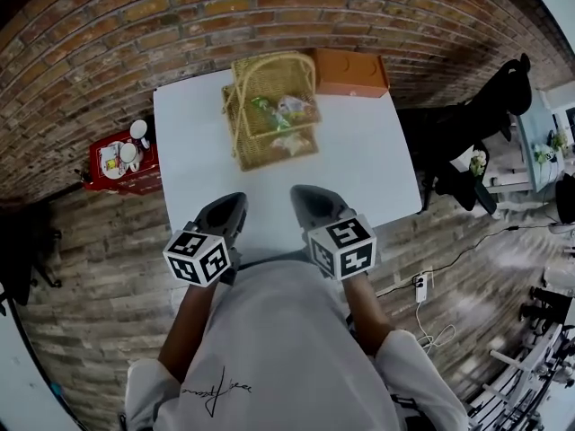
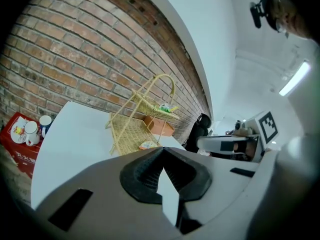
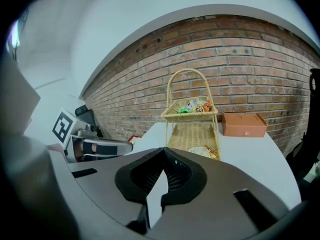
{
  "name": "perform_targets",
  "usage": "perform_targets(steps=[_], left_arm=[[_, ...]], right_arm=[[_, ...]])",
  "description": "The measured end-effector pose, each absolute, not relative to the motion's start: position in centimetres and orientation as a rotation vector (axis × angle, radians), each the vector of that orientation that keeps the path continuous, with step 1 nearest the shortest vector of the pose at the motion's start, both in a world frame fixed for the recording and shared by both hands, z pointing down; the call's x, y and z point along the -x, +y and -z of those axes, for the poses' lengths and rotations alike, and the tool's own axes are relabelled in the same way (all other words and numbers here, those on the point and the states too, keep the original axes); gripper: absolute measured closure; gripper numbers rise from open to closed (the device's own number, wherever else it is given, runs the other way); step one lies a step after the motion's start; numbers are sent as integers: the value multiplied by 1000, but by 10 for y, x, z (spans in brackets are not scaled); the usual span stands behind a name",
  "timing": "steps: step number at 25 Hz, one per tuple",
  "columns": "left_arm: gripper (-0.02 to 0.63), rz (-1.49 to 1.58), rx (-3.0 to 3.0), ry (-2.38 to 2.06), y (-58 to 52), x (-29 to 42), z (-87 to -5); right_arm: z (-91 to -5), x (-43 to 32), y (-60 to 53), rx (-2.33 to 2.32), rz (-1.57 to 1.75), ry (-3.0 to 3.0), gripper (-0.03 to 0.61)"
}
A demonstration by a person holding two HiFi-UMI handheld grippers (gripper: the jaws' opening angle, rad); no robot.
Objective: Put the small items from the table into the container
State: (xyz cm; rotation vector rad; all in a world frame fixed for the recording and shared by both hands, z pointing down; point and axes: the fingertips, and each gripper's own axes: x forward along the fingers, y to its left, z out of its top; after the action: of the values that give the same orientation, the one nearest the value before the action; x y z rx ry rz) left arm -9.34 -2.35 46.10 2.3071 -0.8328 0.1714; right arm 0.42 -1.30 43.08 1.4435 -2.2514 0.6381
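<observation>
The small items (image 1: 284, 109) lie in the wicker basket (image 1: 248, 153) at the far side of the white table (image 1: 364, 171): a cluster of colourful packets on its upper tier and another packet (image 3: 208, 152) on its lower tier. No loose item shows on the bare tabletop between the basket and the person. The left gripper (image 1: 225, 212) and the right gripper (image 1: 314, 203) hover side by side over the near edge of the table, close to the person's body and well apart from the basket. Each has its jaws clenched together with nothing between them. Judging by this, the putting-away step looks finished, or nearly so, and the hands are at rest. The next move would call for a look over the table for anything missed, perhaps by the orange box (image 1: 350, 72) behind the basket; if something turns up, a gripper must spread its jaws before reaching forward
</observation>
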Motion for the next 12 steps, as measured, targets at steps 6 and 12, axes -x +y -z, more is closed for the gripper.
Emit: perform_targets(steps=[6, 12], left_arm=[[604, -175, -2317, -811, -12, 90, -457], [604, -180, -2320, -819, -9, 93, -457]], right_arm=[[-450, 0, 6, -1457, -684, -2232, 558], [-452, 1, 12, -1454, -688, -2234, 558]])
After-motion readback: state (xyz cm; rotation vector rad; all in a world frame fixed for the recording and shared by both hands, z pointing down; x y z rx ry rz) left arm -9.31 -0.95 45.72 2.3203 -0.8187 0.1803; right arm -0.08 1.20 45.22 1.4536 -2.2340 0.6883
